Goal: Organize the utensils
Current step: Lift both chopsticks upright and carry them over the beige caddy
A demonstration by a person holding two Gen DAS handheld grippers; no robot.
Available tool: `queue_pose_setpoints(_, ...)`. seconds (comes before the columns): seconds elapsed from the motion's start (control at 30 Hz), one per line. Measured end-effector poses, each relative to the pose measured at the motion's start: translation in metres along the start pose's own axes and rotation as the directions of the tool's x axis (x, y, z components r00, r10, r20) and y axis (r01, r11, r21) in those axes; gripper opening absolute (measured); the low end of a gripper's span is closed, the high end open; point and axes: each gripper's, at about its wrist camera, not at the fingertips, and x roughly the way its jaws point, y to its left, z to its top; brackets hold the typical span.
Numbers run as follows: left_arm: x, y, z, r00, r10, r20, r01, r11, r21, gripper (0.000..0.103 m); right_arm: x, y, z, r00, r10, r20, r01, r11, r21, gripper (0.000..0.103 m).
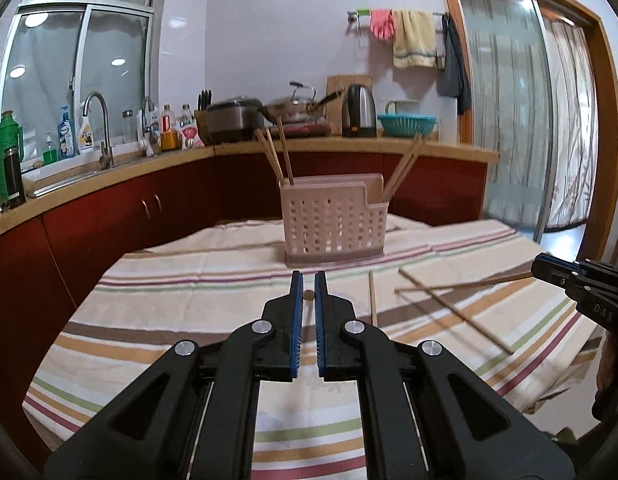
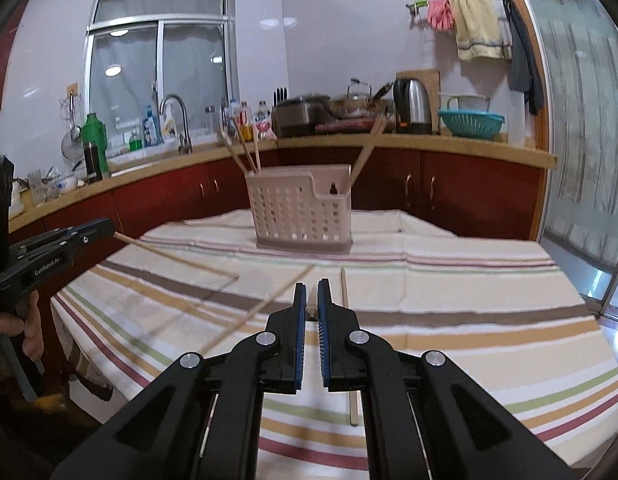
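Left gripper (image 1: 308, 285): blue-padded jaws nearly closed, pinching a chopstick (image 1: 308, 295) end-on, so only its round tip shows between the pads. From the right wrist view the same gripper (image 2: 109, 227) sits at the left edge of the table with that chopstick (image 2: 177, 258) sticking out over the cloth.
Right gripper (image 2: 312, 292): jaws close together too, clamped on a chopstick (image 2: 310, 300) seen end-on and kinda blurry. In the left wrist view it (image 1: 539, 266) comes in from the right with the stick (image 1: 461, 285) pointing across the table.
Loose chopsticks: one lies just right of the left gripper's tips (image 1: 372, 298), running straight toward the camera; another lies diagonal on the cloth further right (image 1: 457, 311).
Tablecloth (image 1: 189, 320): striped, cream with brown, orange, green and pink bands, covers the whole table.
Utensil holder (image 1: 335, 220): pinkish perforated plastic basket, upright at the far middle of the table, well apart from both grippers. Three chopsticks (image 1: 279, 154) lean out of its left compartment, a pair (image 1: 405, 170) leans out of the lower right one.
Counter behind: kettle (image 1: 359, 110), teal colander (image 1: 407, 124), rice cooker (image 1: 233, 118), faucet (image 1: 99, 128), green thermos (image 1: 9, 132).
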Motion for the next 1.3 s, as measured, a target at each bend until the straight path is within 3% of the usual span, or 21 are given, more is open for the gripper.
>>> queue_pose_setpoints(0.13,-0.012,0.004,0.014,0.999,0.000,0.047,0.000,1.000,-0.005,0.006,-0.010,0.000,0.015,0.999,0.002,0.038,-0.002,1.000,-0.001,0.007)
queue_pose_setpoints(0.43,-0.015,0.010,0.028,0.997,-0.015,0.071,0.017,1.000,-0.027,0.006,-0.014,-0.005,0.039,0.998,0.026,0.058,-0.027,1.000,0.012,0.007)
queue_pose_setpoints(1.3,0.047,0.024,0.075,0.992,-0.021,0.121,0.022,1.000,-0.010,0.006,0.055,0.003,0.088,0.993,0.058,0.103,-0.056,0.998,-0.023,0.007)
